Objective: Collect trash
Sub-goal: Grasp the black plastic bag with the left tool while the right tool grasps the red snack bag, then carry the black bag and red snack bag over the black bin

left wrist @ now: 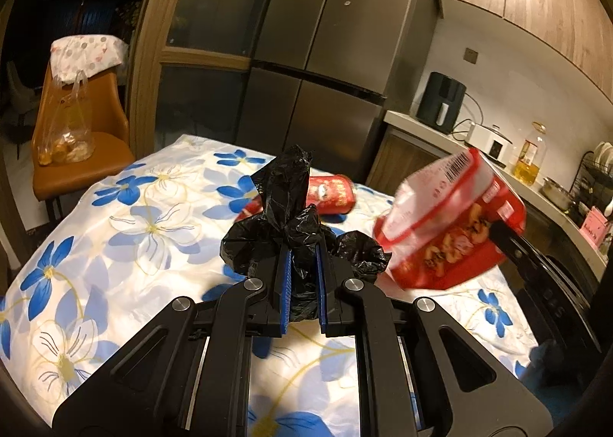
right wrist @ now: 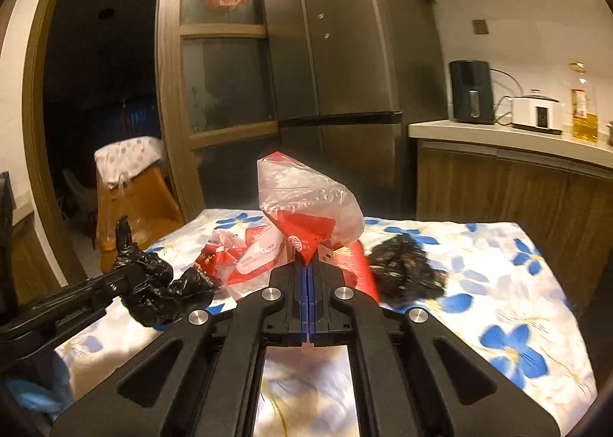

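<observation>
Left gripper (left wrist: 302, 264): jaws clamped on a crumpled black trash bag (left wrist: 291, 222) above the floral tabletop (left wrist: 134, 214). Right gripper (right wrist: 308, 264): jaws closed on a red-and-clear snack wrapper (right wrist: 306, 203) (raised off the cloth); loose black plastic (right wrist: 406, 268) lies just right.

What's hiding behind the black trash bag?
Behind the black trash bag, held by the left tool, a red can lies on the flowered tablecloth. The bag covers the can's left end and whatever lies there.

place: home kitchen | signs: fridge (right wrist: 345, 34), counter (right wrist: 498, 136), air fryer (right wrist: 471, 92), oil bottle (right wrist: 584, 107)
</observation>
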### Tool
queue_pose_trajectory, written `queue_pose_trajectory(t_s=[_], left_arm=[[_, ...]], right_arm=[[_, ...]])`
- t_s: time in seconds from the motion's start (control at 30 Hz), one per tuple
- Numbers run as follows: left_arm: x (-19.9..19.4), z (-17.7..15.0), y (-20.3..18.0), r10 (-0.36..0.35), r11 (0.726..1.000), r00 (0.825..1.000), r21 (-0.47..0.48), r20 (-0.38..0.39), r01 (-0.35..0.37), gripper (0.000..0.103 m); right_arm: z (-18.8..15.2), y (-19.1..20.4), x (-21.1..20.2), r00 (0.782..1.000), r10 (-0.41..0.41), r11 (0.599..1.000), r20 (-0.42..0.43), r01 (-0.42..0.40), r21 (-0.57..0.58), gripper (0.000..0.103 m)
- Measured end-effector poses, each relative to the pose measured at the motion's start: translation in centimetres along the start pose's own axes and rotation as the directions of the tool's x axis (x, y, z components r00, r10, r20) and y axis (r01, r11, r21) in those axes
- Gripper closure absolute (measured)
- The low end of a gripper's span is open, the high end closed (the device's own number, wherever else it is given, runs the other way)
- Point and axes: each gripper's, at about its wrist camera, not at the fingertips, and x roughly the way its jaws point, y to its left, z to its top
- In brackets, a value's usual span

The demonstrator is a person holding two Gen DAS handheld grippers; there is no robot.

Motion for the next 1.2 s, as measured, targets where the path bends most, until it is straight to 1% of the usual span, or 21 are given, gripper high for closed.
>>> queue_pose_trajectory(t_s=[0.3, 0.6, 0.8, 0.93, 1.2], left_arm=[[-2.0, -1.1, -3.8, -0.042, 0.998, 0.999, 0.044, 0.006, 0.042, 0.093], [-2.9, -1.8, -9.6, -0.132, 0.984, 0.991, 0.117, 0.004, 0.131, 0.093], [-2.2, -2.4, -14.1, -0.196, 0.967, 0.980, 0.164, -0.023, 0.197, 0.093], [-1.9, -2.9, -17.6, -0.247, 0.947, 0.968, 0.204, -0.034, 0.249, 0.093], [-1.1, -3.4, -23.8, -0.330, 0.905, 0.942, 0.265, -0.058, 0.333, 0.093]], right_arm=[[-0.3, -3.1, -5.5, 0.995, -0.095, 0.995, 0.040, 0.094, 0.026, 0.102], [-0.3, -6.7, -9.7, 0.977, -0.196, 0.979, 0.084, 0.190, 0.069, 0.102], [-0.5, -9.3, -12.2, 0.958, -0.269, 0.961, 0.100, 0.261, 0.092, 0.102], [-0.6, -11.0, -13.6, 0.941, -0.319, 0.945, 0.109, 0.308, 0.109, 0.102], [-0.6, -14.6, -16.3, 0.900, -0.416, 0.905, 0.127, 0.397, 0.153, 0.102]])
